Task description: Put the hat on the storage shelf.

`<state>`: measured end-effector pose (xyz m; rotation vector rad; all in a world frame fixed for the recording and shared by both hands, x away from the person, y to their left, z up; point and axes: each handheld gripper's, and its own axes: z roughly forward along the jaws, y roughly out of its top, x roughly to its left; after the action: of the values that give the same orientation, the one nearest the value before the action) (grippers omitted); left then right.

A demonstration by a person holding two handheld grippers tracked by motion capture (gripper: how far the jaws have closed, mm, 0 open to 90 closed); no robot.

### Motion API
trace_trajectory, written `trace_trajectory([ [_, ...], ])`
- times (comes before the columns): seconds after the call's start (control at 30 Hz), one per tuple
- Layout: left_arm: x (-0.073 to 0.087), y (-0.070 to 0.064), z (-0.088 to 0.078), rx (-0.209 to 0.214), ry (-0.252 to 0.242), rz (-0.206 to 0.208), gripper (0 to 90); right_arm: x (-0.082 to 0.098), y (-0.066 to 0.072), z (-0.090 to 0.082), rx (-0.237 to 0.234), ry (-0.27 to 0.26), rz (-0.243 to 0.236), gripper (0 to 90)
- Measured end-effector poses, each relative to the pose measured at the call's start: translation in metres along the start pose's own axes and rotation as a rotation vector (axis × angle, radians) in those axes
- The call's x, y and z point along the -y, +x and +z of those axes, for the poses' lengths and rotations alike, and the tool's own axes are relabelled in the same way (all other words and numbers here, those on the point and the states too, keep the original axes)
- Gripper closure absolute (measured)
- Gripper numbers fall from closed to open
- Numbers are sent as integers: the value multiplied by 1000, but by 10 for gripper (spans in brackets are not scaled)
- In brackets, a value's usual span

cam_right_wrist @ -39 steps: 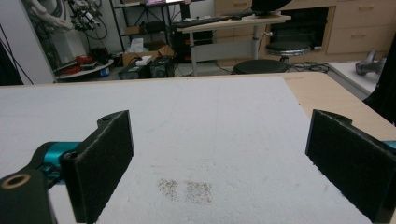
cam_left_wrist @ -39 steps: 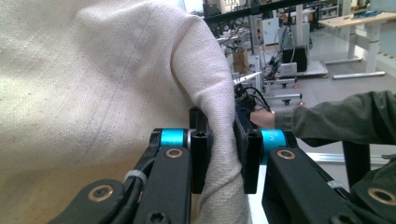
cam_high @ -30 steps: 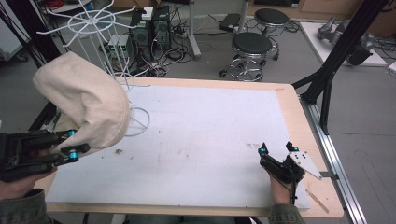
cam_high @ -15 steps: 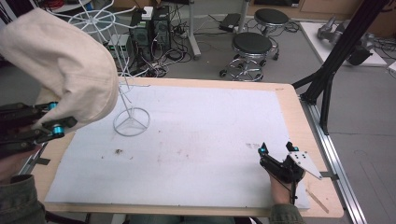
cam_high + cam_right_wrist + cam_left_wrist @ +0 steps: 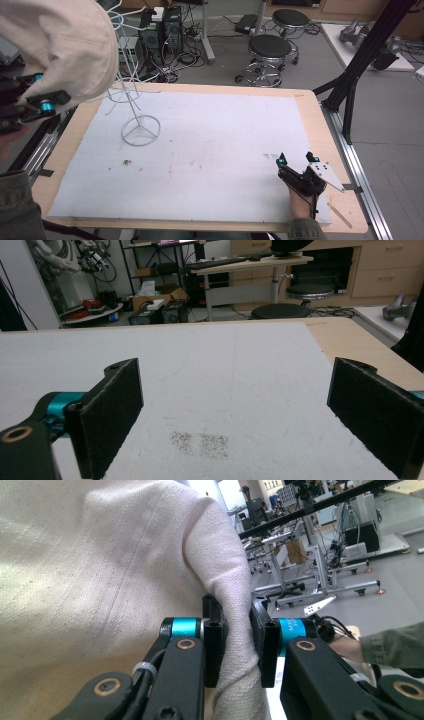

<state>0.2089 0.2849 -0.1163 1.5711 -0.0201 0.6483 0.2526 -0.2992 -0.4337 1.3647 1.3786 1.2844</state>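
1. Left gripper, upper left of high view: jaws clamped on cream cotton cap, beside white wire rack (lift clear before hooking).
2. Right gripper, lower right: jaws wide, empty.

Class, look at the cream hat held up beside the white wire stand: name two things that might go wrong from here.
1. The left gripper pinches just a narrow fold of the cream hat, so the hat might slip free.
2. The white wire stand looks light on its small ring base; the hat hangs close to its arms, so a snag could tip it. The right gripper, open, rests far off.
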Motion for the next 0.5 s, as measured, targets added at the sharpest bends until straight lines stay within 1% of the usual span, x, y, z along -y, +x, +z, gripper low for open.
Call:
trace_trajectory([
  [0.07, -1, 5, 2, -4, 7, 1, 794, 0, 0, 0, -1, -3, 3, 66],
  [0.1, -2, 10, 4, -13, 12, 0, 794, 0, 0, -1, -2, -1, 1, 65],
  [0.13, -2, 10, 4, -13, 12, 0, 793, 0, 0, 0, -2, -1, 3, 66],
  [0.2, -1, 16, 6, -22, 13, -4, 794, 0, 0, 0, -4, 2, 5, 66],
  [0.23, 0, 20, 7, -20, 10, -8, 793, 0, 0, 0, -5, 2, 4, 65],
  [0.27, 3, 25, 10, -23, 17, -18, 794, 0, 0, 0, -7, 2, 2, 65],
  [0.3, 5, 28, 11, -28, 26, -22, 793, 0, 0, 0, -6, 1, 5, 66],
  [0.33, 5, 28, 11, -28, 26, -22, 794, 0, 0, -1, -7, -1, 4, 65],
  [0.37, 7, 30, 12, -32, 37, -28, 794, 0, 0, -1, -7, -3, 5, 65],
  [0.43, 18, 32, 16, -32, 55, -38, 793, 0, 0, -1, -7, -1, 8, 65],
  [0.47, 18, 32, 16, -32, 55, -38, 793, 0, -1, -1, -8, -3, 4, 66],
  [0.5, 22, 32, 17, -29, 59, -40, 793, 0, 0, -1, -9, -1, 7, 65],
])
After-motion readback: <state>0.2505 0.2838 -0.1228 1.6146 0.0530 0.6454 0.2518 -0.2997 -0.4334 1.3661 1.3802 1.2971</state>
